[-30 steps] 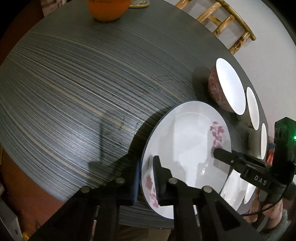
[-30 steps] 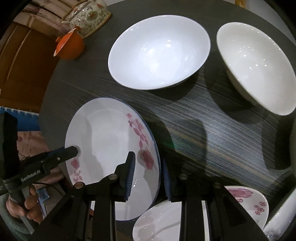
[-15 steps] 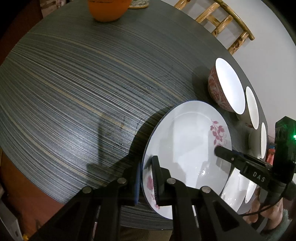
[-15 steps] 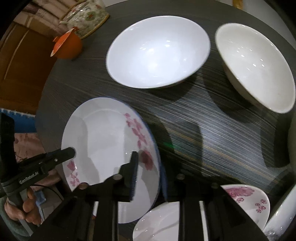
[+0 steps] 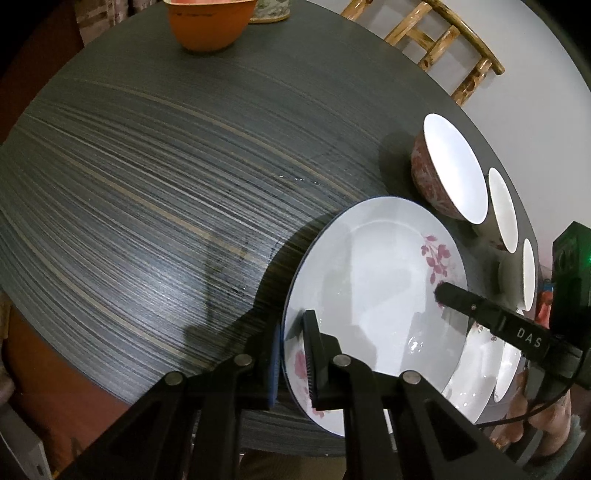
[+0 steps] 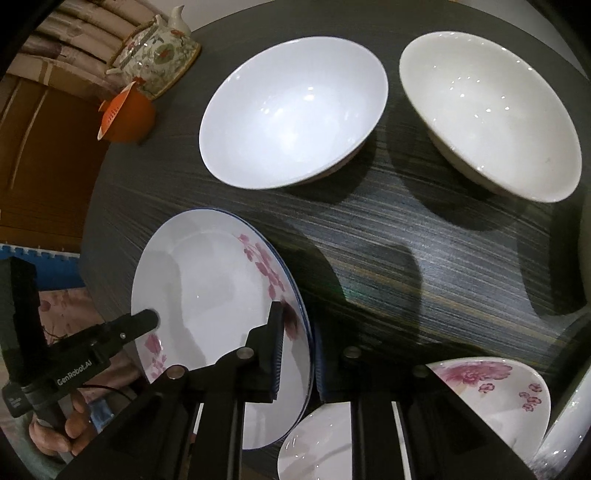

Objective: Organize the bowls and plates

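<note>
A white plate with pink flowers and a blue rim (image 5: 373,295) is held tilted above the dark round table (image 5: 147,166). My left gripper (image 5: 293,354) is shut on its near rim. My right gripper (image 6: 297,347) is shut on the opposite rim of the same plate (image 6: 207,280). In the left wrist view a finger of the right gripper (image 5: 465,301) lies over the plate's face; in the right wrist view a finger of the left gripper (image 6: 136,323) does the same. More flowered plates (image 6: 491,391) lie below the held plate.
Two large white bowls (image 6: 295,110) (image 6: 491,114) stand beyond the plate. A red-patterned bowl (image 5: 447,173) and two smaller bowls (image 5: 502,210) line the right edge. An orange bowl (image 5: 210,22), a teapot (image 6: 155,51) and a bamboo chair (image 5: 443,44) are at the far side.
Both grippers have closed on the plate's rims. The plate has shifted slightly and stays tilted between them.
</note>
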`<state>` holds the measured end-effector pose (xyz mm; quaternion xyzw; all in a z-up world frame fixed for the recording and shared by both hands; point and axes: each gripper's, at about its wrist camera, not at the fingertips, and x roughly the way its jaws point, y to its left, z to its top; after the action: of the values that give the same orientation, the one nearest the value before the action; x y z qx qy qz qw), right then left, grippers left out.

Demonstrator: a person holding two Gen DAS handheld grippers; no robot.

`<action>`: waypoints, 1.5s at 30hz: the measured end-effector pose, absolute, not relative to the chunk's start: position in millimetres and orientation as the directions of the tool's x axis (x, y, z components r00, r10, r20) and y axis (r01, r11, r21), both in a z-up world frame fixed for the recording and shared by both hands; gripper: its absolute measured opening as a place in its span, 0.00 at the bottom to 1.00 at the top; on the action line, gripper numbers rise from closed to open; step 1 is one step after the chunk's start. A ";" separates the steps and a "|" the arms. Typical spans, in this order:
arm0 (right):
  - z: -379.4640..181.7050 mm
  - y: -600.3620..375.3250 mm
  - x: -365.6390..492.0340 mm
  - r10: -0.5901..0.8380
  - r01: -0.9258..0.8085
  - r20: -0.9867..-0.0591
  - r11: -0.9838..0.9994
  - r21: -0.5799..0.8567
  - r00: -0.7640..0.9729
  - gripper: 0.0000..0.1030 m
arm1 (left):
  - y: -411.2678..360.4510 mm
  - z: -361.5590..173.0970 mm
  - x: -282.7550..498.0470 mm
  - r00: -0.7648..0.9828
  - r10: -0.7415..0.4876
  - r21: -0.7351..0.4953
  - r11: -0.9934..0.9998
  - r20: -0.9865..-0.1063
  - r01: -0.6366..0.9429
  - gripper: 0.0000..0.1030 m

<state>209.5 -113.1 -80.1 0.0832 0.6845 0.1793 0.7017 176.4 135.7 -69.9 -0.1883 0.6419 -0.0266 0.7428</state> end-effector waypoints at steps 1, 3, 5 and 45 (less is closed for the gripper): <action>-78.8 -113.6 209.4 0.367 -0.136 -0.930 0.922 0.364 0.002 0.15 | 134.7 -67.5 176.4 0.178 -0.283 -0.316 0.927 -0.943 -0.201 0.11; -74.1 -114.7 209.6 0.364 -0.144 -0.931 0.922 0.359 0.008 0.15 | 131.5 -63.5 177.2 0.181 -0.283 -0.317 0.928 -0.942 -0.196 0.11; -69.3 -117.2 209.0 0.367 -0.142 -0.930 0.922 0.361 0.017 0.15 | 128.9 -57.5 175.7 0.188 -0.286 -0.320 0.928 -0.940 -0.192 0.10; -55.2 -289.4 116.2 0.331 0.107 -0.934 0.932 0.346 0.134 0.15 | -29.2 -51.1 132.0 0.133 -0.233 -0.217 0.969 -0.963 0.121 0.12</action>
<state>116.2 -289.4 -55.2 0.1676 0.6537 0.0763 0.7340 132.0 -29.2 -51.1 -0.0433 0.6478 -0.1176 0.7514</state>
